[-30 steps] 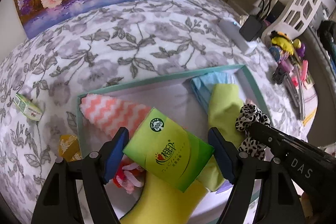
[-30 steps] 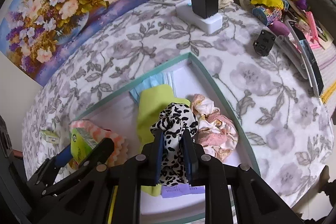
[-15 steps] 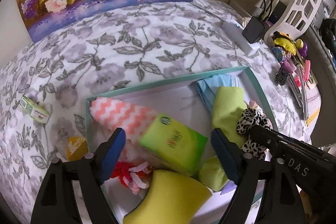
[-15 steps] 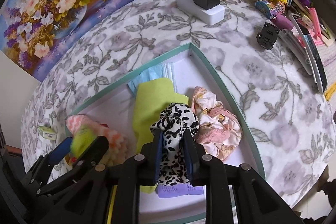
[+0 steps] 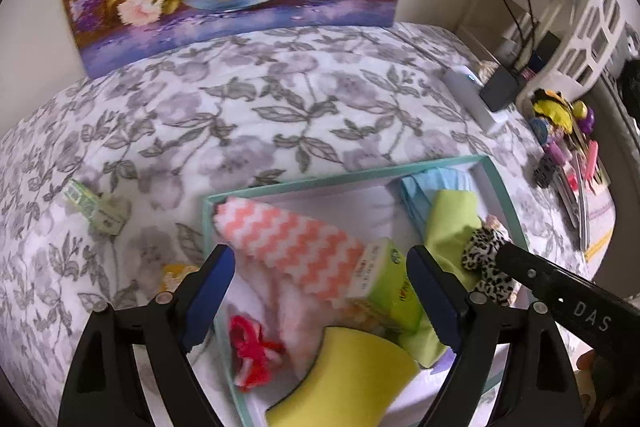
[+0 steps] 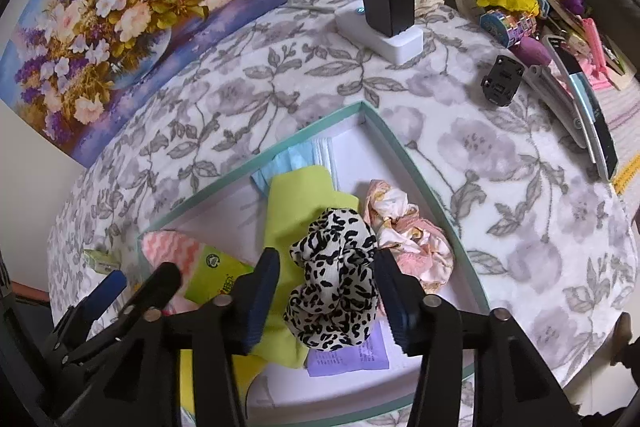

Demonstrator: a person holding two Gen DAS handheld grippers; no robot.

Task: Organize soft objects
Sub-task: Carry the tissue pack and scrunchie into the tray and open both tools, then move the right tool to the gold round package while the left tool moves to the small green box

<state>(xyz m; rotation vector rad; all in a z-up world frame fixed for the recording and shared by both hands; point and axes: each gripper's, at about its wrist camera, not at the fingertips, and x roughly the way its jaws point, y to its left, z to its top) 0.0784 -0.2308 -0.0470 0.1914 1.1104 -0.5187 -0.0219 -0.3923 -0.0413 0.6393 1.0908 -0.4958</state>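
While my left gripper (image 5: 320, 283) hangs with jaws spread wide and empty, the green tissue pack (image 5: 386, 291) lies in the teal box (image 5: 500, 183). Through the right camera, my right gripper (image 6: 326, 291) has just been opening, pads released around the leopard scrunchie (image 6: 336, 287) resting in that box.

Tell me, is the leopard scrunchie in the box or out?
In. The scrunchie lies inside the box, on the green cloth beside a pink scrunchie.

surface: floral grey-and-white cloth (image 5: 248, 115) | centre-near: teal-rimmed box (image 6: 404, 151) | left: small green carton (image 5: 96, 207), yellow packet (image 5: 176, 273) | far right: white power strip (image 6: 380, 31) | right: black adapter (image 6: 502, 85), toy clutter (image 6: 520, 15)
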